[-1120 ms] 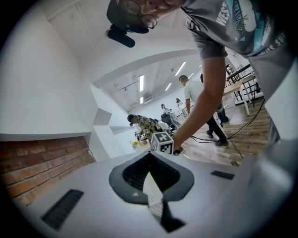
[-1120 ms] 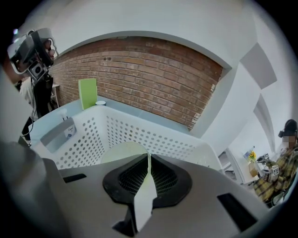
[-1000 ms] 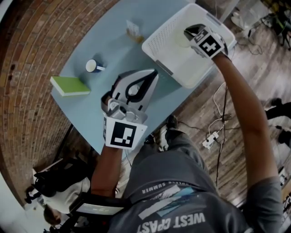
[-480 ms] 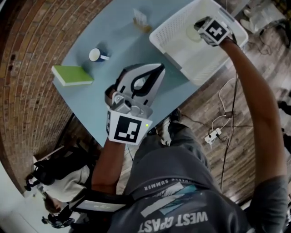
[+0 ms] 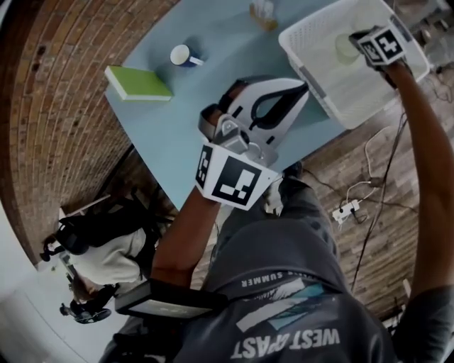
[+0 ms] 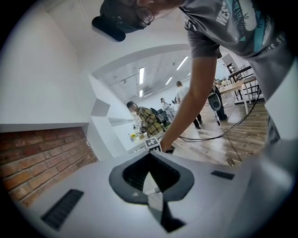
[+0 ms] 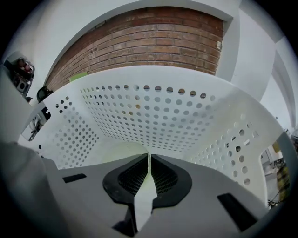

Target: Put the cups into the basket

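Note:
My right gripper (image 5: 357, 45) reaches down into the white perforated basket (image 5: 317, 37) at the table's far right. It is shut on the thin wall of a pale green cup (image 5: 345, 49). In the right gripper view the jaws (image 7: 149, 163) pinch that cup's rim (image 7: 117, 152) close over the basket floor, with the holed walls (image 7: 149, 108) all round. A blue-and-white cup (image 5: 182, 55) stands on the light blue table (image 5: 177, 120), far left of the basket. My left gripper (image 5: 301, 87) hovers over the table's near edge, jaws together (image 6: 150, 156) and empty.
A green book (image 5: 137, 83) lies at the table's left end, near the blue cup. A small tan object (image 5: 262, 12) stands at the far edge. Cables and a power strip (image 5: 346, 210) lie on the wooden floor to the right. People stand far off in the left gripper view.
The right gripper has sunk deeper into the basket, still holding the pale green cup. The left gripper has stayed over the table's near edge; the head camera's view has shifted.

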